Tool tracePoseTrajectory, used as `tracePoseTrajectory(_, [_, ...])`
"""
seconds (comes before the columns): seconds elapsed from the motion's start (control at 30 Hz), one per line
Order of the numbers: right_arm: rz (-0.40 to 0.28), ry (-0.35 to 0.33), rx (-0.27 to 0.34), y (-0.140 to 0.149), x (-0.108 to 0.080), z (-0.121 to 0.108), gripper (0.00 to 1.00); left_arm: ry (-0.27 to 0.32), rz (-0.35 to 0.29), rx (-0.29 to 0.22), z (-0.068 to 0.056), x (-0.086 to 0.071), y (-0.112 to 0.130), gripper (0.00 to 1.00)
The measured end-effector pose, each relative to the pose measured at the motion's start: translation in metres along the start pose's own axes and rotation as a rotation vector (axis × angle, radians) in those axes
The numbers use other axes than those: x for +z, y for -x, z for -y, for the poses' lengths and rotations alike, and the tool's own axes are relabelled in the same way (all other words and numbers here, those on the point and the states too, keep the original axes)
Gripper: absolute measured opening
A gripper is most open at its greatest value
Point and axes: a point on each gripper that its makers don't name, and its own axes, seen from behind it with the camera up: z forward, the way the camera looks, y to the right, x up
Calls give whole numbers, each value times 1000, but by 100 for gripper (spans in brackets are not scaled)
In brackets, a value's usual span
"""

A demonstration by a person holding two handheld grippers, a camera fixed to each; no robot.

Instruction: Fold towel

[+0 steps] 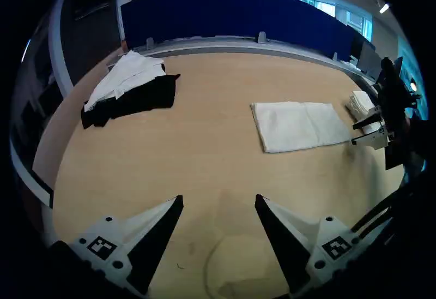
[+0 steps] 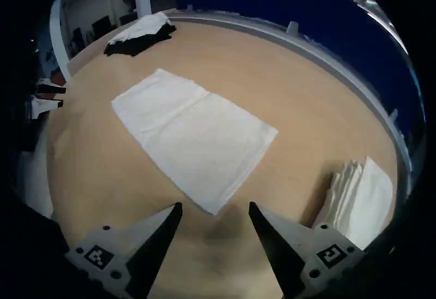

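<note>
Towel lies flat on the table, a crease across its middle, both grippers clear of it.
Right gripper hangs just before the towel's near corner, fingers spread, grasping nothing; left gripper is well apart from the towel, over bare wood, likewise released and empty. Near the towel, to its right in the right gripper view, sits a stack of folded cloths. Far beyond the towel lies a black-and-white cloth heap, then a blue partition.
</note>
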Motion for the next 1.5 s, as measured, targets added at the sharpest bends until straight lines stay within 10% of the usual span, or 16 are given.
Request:
tracePoseTrajectory(0.63, [34, -28, 4, 9, 11, 2, 9, 8, 4, -7, 0, -2, 4, 98])
tracePoseTrajectory(1.1, [-6, -16, -22, -6, 3, 5, 4, 12, 5, -10, 1, -4, 4, 98])
tracePoseTrajectory(1.5, [-104, 17, -100, -82, -22, 1, 4, 17, -23, -16, 5, -9, -9, 98])
